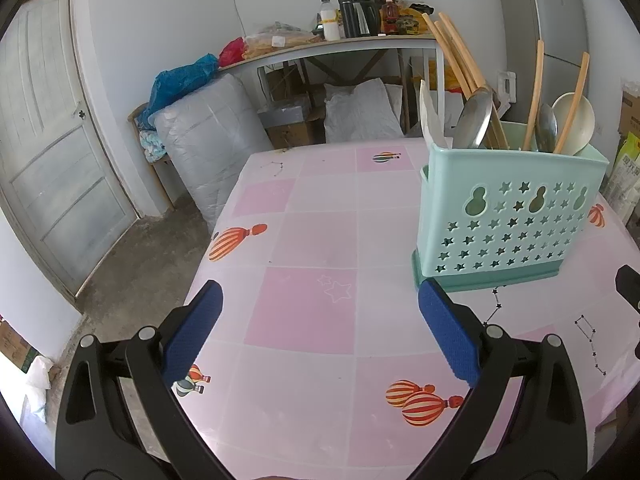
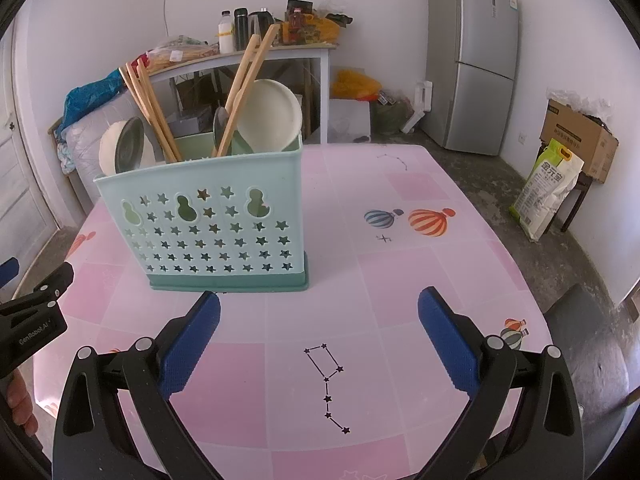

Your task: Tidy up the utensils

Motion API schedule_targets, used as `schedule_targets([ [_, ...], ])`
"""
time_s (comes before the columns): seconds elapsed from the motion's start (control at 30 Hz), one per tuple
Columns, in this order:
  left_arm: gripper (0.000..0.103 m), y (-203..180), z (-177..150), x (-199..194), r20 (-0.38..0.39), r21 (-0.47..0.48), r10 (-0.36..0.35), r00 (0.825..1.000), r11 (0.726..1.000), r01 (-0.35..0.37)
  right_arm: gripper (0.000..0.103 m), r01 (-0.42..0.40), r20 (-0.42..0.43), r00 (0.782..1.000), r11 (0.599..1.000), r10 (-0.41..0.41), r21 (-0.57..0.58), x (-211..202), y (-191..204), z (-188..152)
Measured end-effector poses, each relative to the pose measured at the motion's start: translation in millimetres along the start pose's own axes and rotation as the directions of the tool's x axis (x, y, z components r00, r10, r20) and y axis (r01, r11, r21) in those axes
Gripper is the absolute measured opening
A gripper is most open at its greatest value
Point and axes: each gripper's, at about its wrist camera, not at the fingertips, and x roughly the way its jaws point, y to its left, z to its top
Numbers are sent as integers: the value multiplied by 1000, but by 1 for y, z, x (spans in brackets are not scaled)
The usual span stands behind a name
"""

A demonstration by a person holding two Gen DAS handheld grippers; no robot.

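Left gripper (image 1: 320,300): held spread wide with nothing between the blue ribbed pads (image 1: 196,332); bare tablecloth is seen in the gap.
Right gripper (image 2: 319,308): likewise spread wide and empty; its left pad tip is seen just beside the caddy's base.
Open room: in the left wrist view, free cloth is found from 9 to 12 o'clock of the caddy; in the right wrist view, from 2 to 6 o'clock.
Edges: the table (image 1: 304,240) edge is met at 9 o'clock in the left wrist view, with concrete floor (image 1: 132,256) below; the far edge is seen beyond the caddy.
Utensil caddy (image 2: 208,216): stood upright on the table, at 1 o'clock of the left gripper and 11 o'clock of the right gripper.
Contents: wooden chopsticks (image 2: 152,112) are leaned at a tilt; a metal spoon (image 1: 474,118) and pale ladles (image 2: 270,116) are stood bowl-up in separate compartments.
Materials: the caddy is of pale teal plastic, pierced with star and gourd holes, on a darker green tray base.
Tablecloth: glossy pink-and-white checks, printed with striped balloons and constellations.
Surroundings: a grey fridge (image 2: 472,60) and a cluttered side table (image 2: 256,56) are placed against the wall.
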Motion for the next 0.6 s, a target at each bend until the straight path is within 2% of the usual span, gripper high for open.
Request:
schedule_targets([
  [0.6, 94, -1, 0, 2, -11, -3, -6, 1000, 1000, 6, 96, -1, 2, 1000, 1000, 1, 1, 0, 0, 1],
])
